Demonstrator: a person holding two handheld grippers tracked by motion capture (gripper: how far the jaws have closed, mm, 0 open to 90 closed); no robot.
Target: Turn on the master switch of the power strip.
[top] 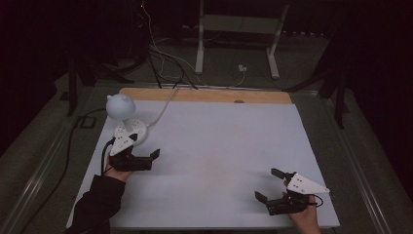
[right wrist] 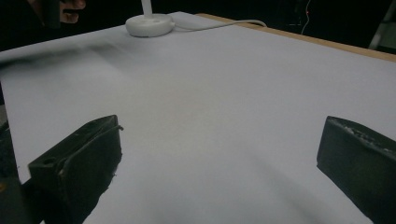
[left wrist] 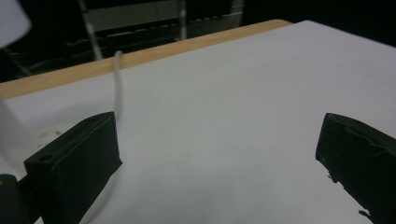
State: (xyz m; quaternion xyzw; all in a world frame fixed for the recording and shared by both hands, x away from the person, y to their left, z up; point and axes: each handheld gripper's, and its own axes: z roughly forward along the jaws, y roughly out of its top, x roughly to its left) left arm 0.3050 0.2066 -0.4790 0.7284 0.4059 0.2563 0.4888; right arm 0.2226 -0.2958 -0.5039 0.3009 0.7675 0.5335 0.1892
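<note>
A white desk lamp with a round head point(top: 120, 106) and a disc base point(top: 138, 127) stands at the far left of the white table cover point(top: 219, 141). My left gripper point(top: 144, 146) is open just in front of the base, held by a hand in a dark sleeve. In the left gripper view its jaws stand wide apart point(left wrist: 219, 135) over bare cover, with the lamp's white cable point(left wrist: 117, 79) just ahead of the left jaw. My right gripper point(top: 269, 184) is open near the front right edge, empty, and the right gripper view point(right wrist: 219, 140) faces the distant lamp base point(right wrist: 149, 24).
A wooden strip point(top: 204, 95) runs along the far table edge, and the lamp cable point(top: 163, 109) crosses it. Beyond it are a dark floor, loose wires and a white table frame point(top: 236, 29). The other hand point(right wrist: 60, 11) shows at the top left of the right gripper view.
</note>
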